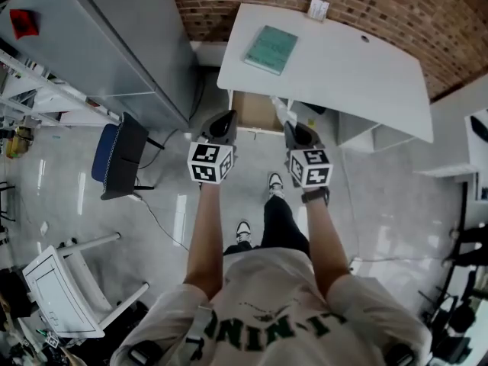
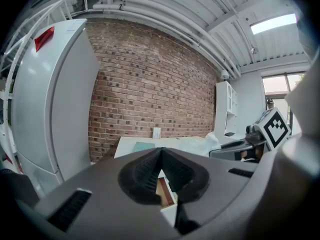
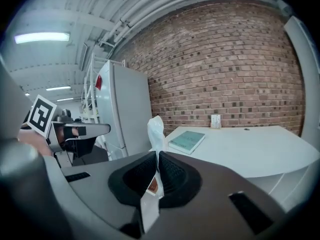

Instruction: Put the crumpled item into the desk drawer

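Pinch by right gripper (image 3: 156, 155) on crumpled item (image 3: 155, 133), jaws almost together, beside open drawer (image 1: 255, 113) under desk (image 1: 343, 59). Judged light, soft, thin, perhaps slippery; best taken at bunched middle, not loose tail. Left gripper (image 2: 161, 152) closed on nothing.

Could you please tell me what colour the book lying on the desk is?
Pale teal green; the head view shows the book best.

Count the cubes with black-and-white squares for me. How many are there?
2. The left cube sits on the left gripper; the right cube sits on the right gripper, which pinches the crumpled white item. No others seem hidden.
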